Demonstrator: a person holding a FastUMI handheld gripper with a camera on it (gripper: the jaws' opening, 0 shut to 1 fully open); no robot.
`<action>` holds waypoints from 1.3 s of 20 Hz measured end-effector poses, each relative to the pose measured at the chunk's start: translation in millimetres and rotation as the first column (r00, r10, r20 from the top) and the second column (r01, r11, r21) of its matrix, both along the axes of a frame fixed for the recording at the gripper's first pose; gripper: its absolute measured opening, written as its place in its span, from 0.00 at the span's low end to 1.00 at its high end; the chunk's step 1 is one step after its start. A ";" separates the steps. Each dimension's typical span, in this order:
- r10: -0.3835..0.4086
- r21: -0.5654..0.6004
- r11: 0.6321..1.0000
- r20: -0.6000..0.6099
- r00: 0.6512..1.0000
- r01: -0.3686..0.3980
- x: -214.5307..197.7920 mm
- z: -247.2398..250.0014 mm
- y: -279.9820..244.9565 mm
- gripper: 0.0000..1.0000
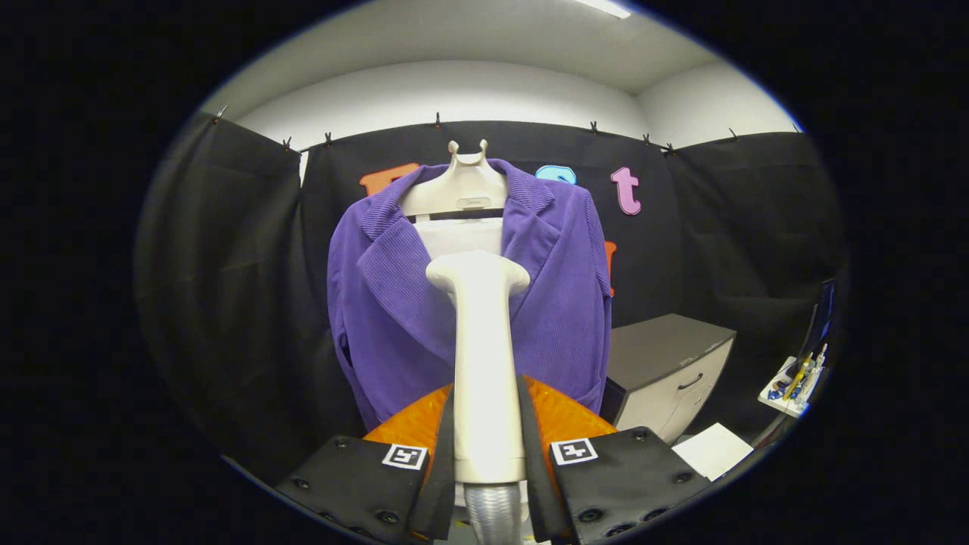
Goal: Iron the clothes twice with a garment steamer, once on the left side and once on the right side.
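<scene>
The gripper [489, 454] stands nearest, its two black fingers [443, 462] pressed on either side of the cream plastic handle of the garment steamer [484, 378], which rises upright between them. A ribbed grey hose [493, 515] leaves the handle's lower end, below the fingers. The steamer's head lies directly before the purple corduroy jacket [394, 303], near the opening between its lapels; whether they touch cannot be told. The jacket hangs on a cream hanger stand [463, 185], with the black cloth wall behind it. Right of the jacket, lower, stands a grey drawer cabinet [670, 363]. Further right sits a small white table with clutter [791, 386].
</scene>
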State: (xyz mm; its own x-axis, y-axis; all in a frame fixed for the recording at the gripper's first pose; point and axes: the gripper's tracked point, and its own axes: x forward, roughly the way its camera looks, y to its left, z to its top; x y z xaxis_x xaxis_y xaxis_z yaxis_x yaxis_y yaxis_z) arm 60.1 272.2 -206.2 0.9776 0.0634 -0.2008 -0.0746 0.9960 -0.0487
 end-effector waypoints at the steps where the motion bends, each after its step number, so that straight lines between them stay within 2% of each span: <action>1: 0.010 0.001 1.000 0.001 1.000 -0.010 1.3 0.4 7.8 0.46; 10: 0.027 -0.046 0.999 0.032 0.999 -0.025 1.3 -4.6 41.2 0.46; 26: 0.042 -0.129 0.990 -0.111 0.993 -0.056 -17.5 -96.6 45.0 0.46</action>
State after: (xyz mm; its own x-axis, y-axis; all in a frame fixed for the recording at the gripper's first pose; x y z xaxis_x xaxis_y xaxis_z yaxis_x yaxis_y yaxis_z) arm 42.7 317.2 -302.8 0.9461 0.0768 -0.3147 -0.1352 0.9765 -0.1681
